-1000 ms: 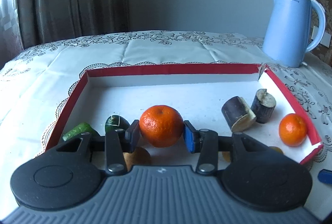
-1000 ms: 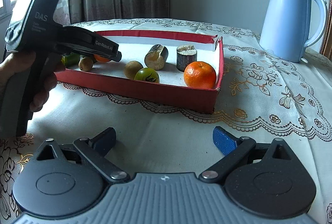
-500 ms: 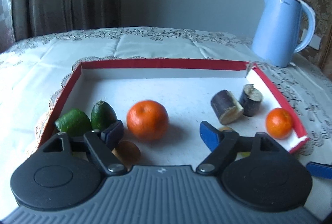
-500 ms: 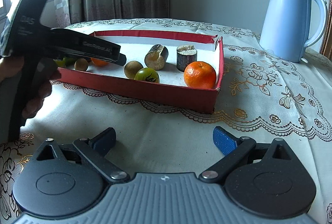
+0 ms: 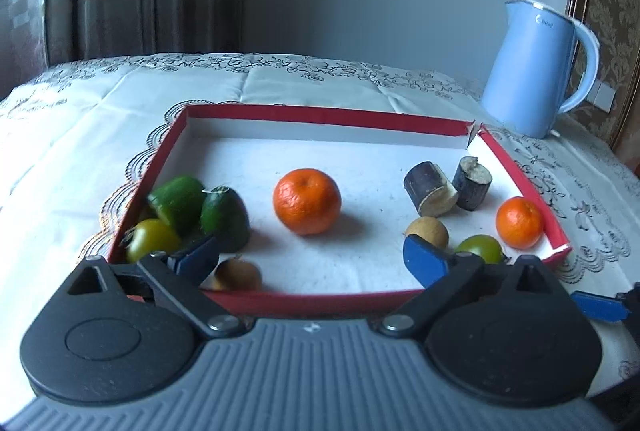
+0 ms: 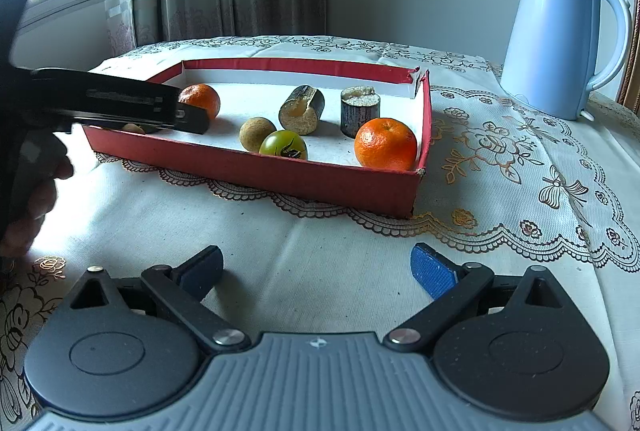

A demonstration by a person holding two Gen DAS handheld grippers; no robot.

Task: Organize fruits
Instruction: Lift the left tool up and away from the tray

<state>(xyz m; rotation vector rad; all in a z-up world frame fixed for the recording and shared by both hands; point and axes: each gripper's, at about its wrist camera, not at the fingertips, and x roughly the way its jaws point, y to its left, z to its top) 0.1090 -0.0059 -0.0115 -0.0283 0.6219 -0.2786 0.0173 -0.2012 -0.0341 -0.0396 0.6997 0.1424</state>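
My left gripper (image 5: 312, 257) hangs over the tray's near edge, its blue pads opening wide with nothing pressed between them. The large orange (image 5: 307, 201) sits free on the white floor near the middle of the tray (image 5: 320, 115), a shallow cardboard box with red walls and a torn far-right corner.

By the left wall lie two green oval fruits (image 5: 200, 205), smooth-skinned, and a glossy yellow-green tomato (image 5: 152, 239) at the near-left corner. A rough tan ball (image 5: 236, 273) sits against the near wall; I think it is a longan, though it is partly hidden.

Toward the right wall lie two dark-barked cane stubs (image 5: 448, 185) with pale fibrous cut faces, one tipped over, one upright. Nearer are another tan ball (image 5: 427, 231), a second green tomato (image 5: 480, 249) and a small orange (image 5: 519, 222) at the near-right corner.

My right gripper (image 6: 316, 267) rests low over the lace-edged cloth (image 6: 500, 167), short of the tray, fingers spread and empty. A smooth pale-blue kettle (image 6: 560, 43) stands at the cloth's far right.
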